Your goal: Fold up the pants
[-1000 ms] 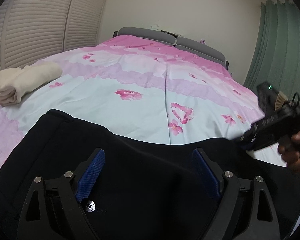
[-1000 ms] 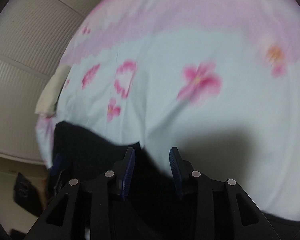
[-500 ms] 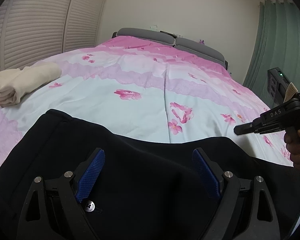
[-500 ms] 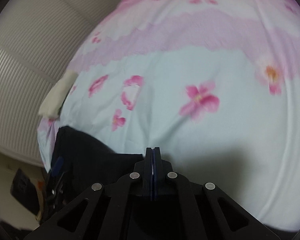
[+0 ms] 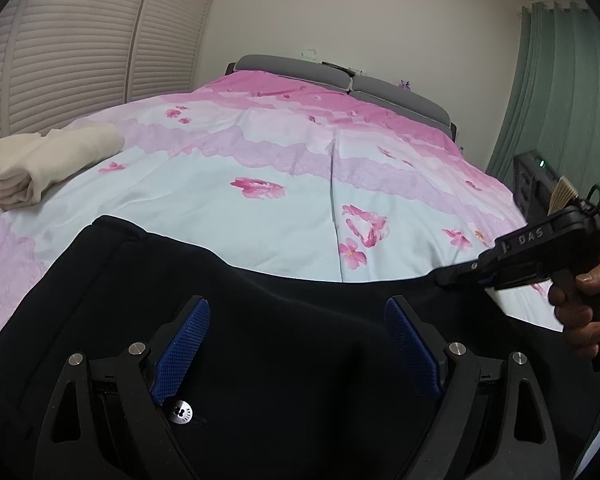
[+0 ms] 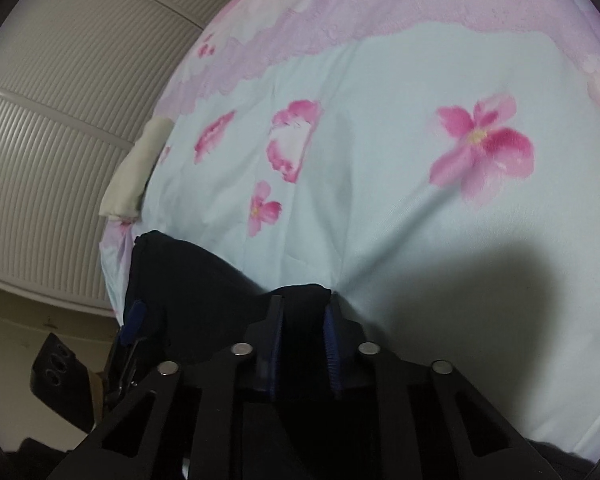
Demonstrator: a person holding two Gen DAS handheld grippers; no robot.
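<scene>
Dark navy pants [image 5: 268, 320] lie flat on the near end of a bed with a pink floral cover [image 5: 300, 176]. A silver button [image 5: 181, 412] shows near my left fingers. My left gripper [image 5: 298, 344] is wide open, low over the pants. My right gripper [image 6: 302, 320] has its jaws part open around a raised fold at the far right corner of the pants [image 6: 300, 300], blue pads close on each side. It also shows in the left wrist view [image 5: 460, 276] at the right edge of the pants.
A folded cream garment [image 5: 40, 160] lies on the left side of the bed. A grey headboard [image 5: 340, 76] is at the far end. Slatted closet doors [image 5: 60, 60] are on the left and a green curtain [image 5: 560, 100] on the right.
My right gripper shut half a second ago and has since opened part way and come down onto the pants corner. My left gripper has stayed open and still.
</scene>
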